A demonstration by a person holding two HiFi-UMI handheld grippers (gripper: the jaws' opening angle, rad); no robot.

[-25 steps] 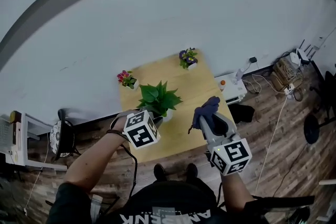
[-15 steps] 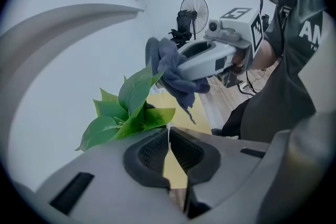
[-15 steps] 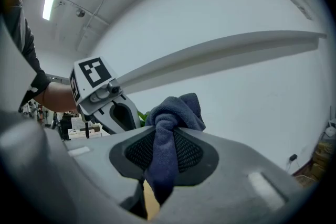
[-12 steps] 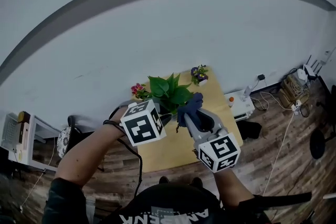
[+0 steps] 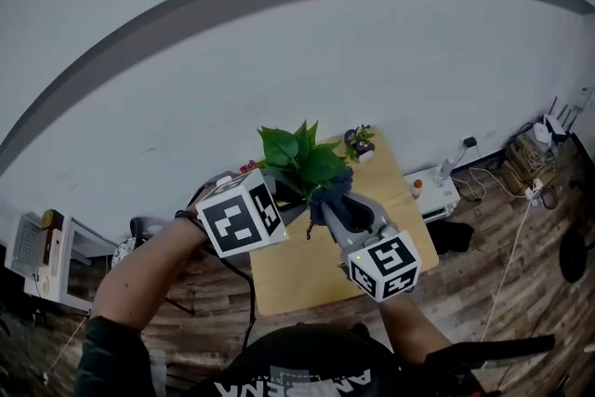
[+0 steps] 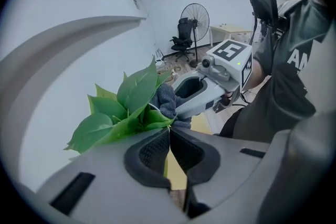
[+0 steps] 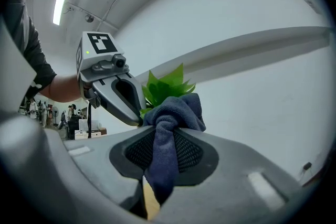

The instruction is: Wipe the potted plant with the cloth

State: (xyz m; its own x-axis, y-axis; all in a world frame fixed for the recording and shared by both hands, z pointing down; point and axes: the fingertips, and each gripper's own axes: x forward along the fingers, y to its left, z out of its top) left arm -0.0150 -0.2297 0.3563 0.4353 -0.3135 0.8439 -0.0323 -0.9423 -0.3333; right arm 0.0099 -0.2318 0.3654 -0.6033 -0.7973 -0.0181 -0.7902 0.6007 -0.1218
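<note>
Only the leaves of the potted plant (image 5: 299, 158) show, its pot hidden behind the left gripper (image 6: 169, 132)'s marker cube in the head view and below the jaws in the left gripper view, and that gripper also covers the table (image 5: 307, 274)'s back left corner and most of a small pink-flowered pot (image 5: 248, 167) there.

left claw (image 6: 169, 134): clamped, pointing steeply down | right claw (image 7: 164, 131): clamped, level
</note>
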